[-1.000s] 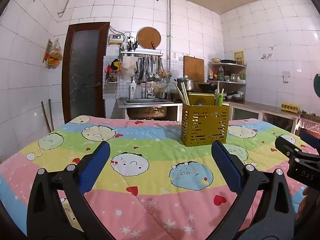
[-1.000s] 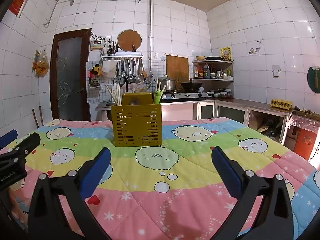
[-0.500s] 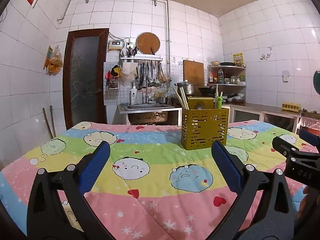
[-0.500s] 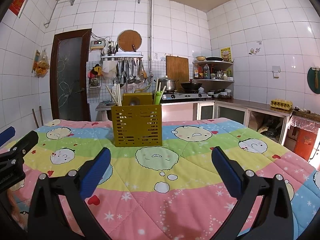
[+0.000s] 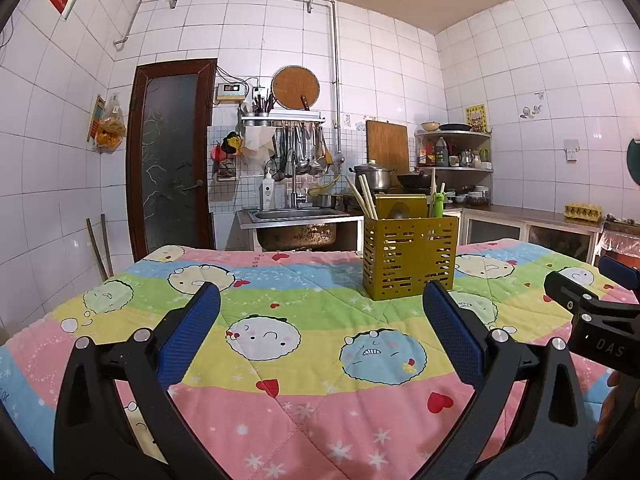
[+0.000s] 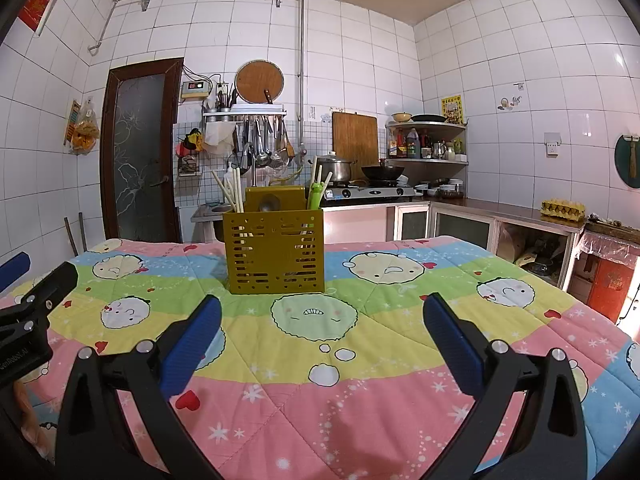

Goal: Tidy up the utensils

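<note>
Your left gripper (image 5: 320,332) hangs low over the cartoon quilt (image 5: 304,408) with its blue pads spread wide and nothing between them; your right gripper (image 6: 320,334) is splayed the same way, equally bare. Between each pair of fingers lies a broad run of flat quilt reaching forward to the yellow utensil caddy (image 6: 274,251). In the left wrist view the quilt's left edge falls away towards the dark door (image 5: 170,152), and its far edge ends just short of the steel sink (image 5: 298,226). In the right wrist view the right-hand edge drops off before the counter cabinets (image 6: 460,228).

The caddy stands upright on the green stripe, a slotted box with a taller back panel. It sits ahead and right of your left gripper, ahead and slightly left of your right. Pale chopsticks (image 6: 231,192) lean out of its left compartment; a green-handled utensil (image 6: 315,196) and more sticks rise from its right side.

What lies lower inside the caddy is hidden behind the slotted wall. A rounded metal shape shows against the back panel, too indistinct to name. Each gripper appears only partly in the other's view, cut by the frame edge
</note>
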The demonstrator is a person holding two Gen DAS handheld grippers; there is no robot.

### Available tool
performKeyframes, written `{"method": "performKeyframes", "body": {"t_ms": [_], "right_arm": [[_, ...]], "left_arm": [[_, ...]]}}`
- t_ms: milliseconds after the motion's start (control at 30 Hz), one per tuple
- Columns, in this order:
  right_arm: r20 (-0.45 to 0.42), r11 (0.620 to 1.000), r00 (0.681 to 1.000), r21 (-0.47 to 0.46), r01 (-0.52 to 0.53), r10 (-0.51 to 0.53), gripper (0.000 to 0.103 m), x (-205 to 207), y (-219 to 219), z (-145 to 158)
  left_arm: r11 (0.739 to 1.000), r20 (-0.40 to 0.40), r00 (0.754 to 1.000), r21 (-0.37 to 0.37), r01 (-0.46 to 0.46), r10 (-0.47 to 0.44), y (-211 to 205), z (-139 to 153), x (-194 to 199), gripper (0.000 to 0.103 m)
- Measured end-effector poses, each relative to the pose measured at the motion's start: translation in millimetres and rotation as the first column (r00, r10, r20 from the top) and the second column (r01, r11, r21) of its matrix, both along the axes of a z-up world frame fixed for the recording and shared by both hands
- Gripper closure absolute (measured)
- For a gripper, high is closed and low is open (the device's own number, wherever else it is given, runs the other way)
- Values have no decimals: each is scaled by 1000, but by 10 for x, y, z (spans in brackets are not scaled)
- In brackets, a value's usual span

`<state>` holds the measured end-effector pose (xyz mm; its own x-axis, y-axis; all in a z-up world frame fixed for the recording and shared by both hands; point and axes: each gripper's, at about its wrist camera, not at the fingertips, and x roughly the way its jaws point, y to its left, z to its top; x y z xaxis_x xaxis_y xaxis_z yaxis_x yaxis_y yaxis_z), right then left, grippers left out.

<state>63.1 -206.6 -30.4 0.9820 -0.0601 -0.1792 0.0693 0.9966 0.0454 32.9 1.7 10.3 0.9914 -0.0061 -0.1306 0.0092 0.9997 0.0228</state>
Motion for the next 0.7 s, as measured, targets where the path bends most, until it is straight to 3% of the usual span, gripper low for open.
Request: {"method": "performKeyframes", "body": {"t_ms": [700], "right_arm": [[-2, 1000, 1000, -6, 2, -2, 5, -5, -14, -4]], "left_arm": [[1000, -6, 1000, 13, 2, -2, -6, -38, 20, 5]]}}
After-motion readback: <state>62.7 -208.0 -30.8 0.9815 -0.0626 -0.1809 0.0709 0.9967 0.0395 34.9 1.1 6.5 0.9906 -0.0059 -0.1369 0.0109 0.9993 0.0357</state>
